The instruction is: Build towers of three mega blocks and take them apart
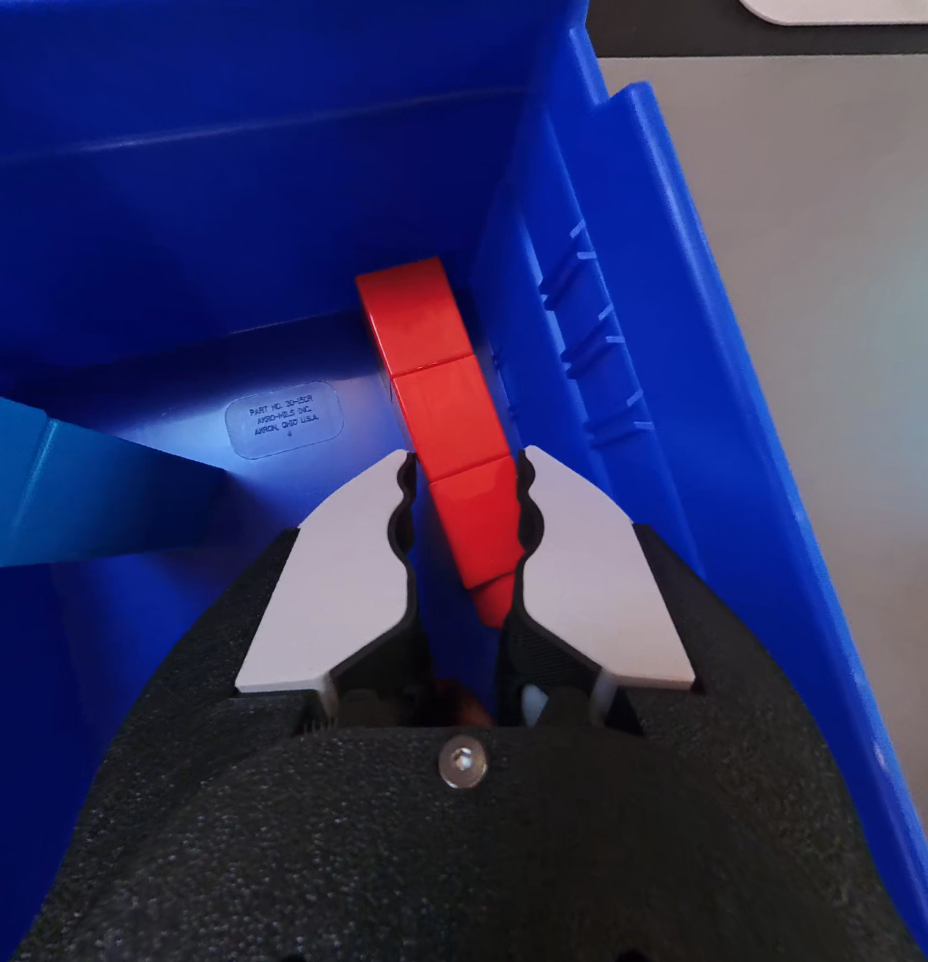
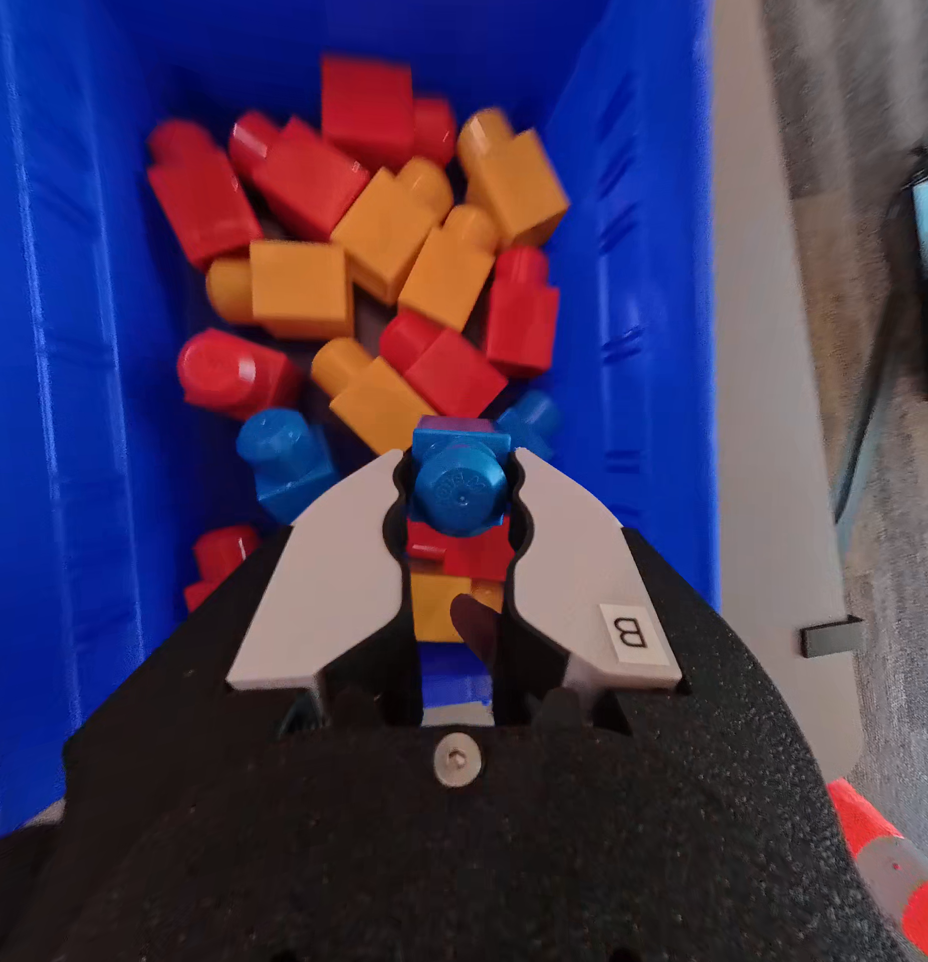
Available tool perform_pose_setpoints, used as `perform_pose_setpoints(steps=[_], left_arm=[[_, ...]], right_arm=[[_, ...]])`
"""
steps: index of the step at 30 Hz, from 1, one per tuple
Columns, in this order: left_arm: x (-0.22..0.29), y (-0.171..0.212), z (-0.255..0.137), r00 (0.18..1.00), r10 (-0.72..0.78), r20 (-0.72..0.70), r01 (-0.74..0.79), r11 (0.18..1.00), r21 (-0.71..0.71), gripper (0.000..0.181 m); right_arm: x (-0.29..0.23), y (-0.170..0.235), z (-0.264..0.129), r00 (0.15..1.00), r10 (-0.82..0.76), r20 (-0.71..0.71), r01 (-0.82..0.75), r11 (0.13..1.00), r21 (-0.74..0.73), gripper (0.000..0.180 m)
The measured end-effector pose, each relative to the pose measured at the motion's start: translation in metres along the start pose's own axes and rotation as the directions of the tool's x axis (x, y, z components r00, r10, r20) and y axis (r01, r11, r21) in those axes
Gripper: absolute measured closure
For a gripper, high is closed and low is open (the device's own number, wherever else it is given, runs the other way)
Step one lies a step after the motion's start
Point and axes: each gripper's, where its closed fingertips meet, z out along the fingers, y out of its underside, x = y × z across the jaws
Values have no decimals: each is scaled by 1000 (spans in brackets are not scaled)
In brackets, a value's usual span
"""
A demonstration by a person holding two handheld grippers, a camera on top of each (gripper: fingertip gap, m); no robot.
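Now | L gripper (image 1: 467, 458) jaws clamp red tower (image 1: 441, 416), long axis pointing away | R gripper (image 2: 459, 458) jaws pinch blue block (image 2: 459, 481), stud facing cam

The red tower (image 1: 451, 442) loses its near end behind the left gripper's (image 1: 466, 458) fingers. At nine o'clock a lighter blue shape (image 1: 76, 479) is cut off (unidentifiable). Farthest blocks (image 2: 368, 109) blur at twelve o'clock.
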Motion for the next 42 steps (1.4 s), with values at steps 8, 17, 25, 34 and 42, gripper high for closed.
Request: perform_pose_setpoints(steps=[8,17,25,34,42], left_arm=[[-12,23,9,990,100,94,-87,987,-136,138],[-12,21,9,995,79,67,-71,991,-112,144],[-10,-9,-20,998,39,39,-41,996,73,144],[43,-79,-113,844,489,220,-529,693,490,144],[191,-56,-175,434,897,80,-698,279,660,145]], right_arm=[[-18,23,16,995,-45,86,57,987,-151,144],[-5,10,4,1000,-13,15,14,997,-76,127],[-13,-22,-31,997,-72,-1,71,991,114,131],[-161,-108,-171,801,-511,312,77,605,792,131],[-288,-51,-277,293,-949,120,12,129,992,140]])
